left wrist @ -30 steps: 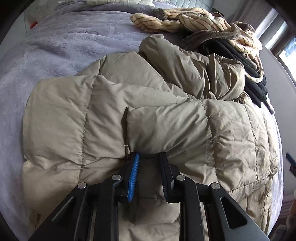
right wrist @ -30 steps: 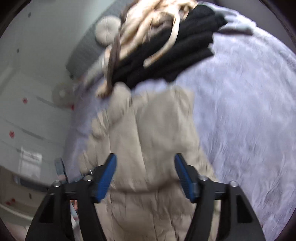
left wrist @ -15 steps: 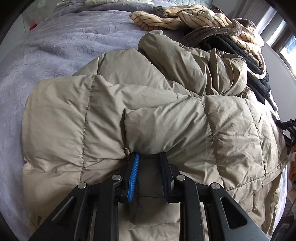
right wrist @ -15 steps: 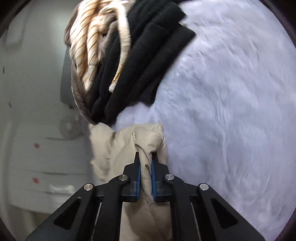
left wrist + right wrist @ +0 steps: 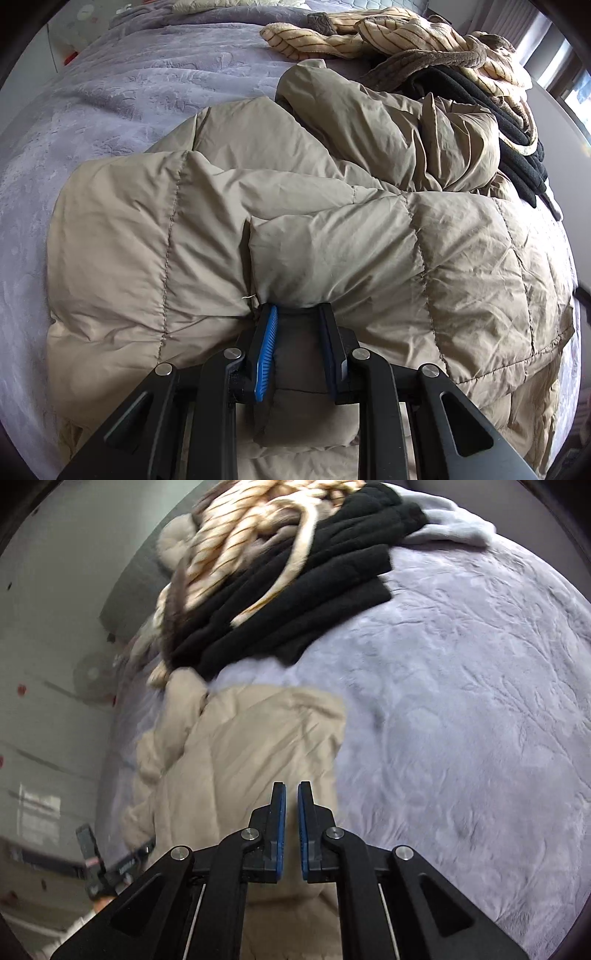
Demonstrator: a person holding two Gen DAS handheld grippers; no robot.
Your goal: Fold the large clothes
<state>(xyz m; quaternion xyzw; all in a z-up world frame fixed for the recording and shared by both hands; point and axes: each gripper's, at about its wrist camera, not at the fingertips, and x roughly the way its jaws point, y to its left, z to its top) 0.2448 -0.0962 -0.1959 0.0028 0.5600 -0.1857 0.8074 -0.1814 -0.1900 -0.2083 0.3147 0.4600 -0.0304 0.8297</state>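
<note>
A puffy tan quilted down jacket (image 5: 258, 221) lies bunched on a lilac plush bedspread (image 5: 110, 92), its quilted panels doubled over one another and a crumpled sleeve or hood section heaped at the far right. The left gripper (image 5: 298, 347) points steeply down at the near edge of the jacket and is clamped on a thick fold of it, the tan fabric filling the gap between the blue pad and the black one. The right gripper (image 5: 291, 830) has its jaws drawn almost together above the jacket's right edge (image 5: 258, 738); nothing visible sits between the pads, so it seems to hold nothing, though the view is blurred. Beyond the jacket, at the far side of the bed, a cream-and-brown striped fleece garment (image 5: 406, 33) lies tangled over a stack of black knitted clothes (image 5: 314, 590).

The step in hand looks like gathering the jacket into a tidy fold. To do it well, the left gripper should keep its firm bite as an anchor, since slippery padded fabric springs back easily. The right gripper would need to part its jaws wide and take a full layer at the opposite edge, level with the left hold, so the fold comes over square. The lift should be low and slow, and the air pressed out afterwards, keeping clear of the far pile.
</note>
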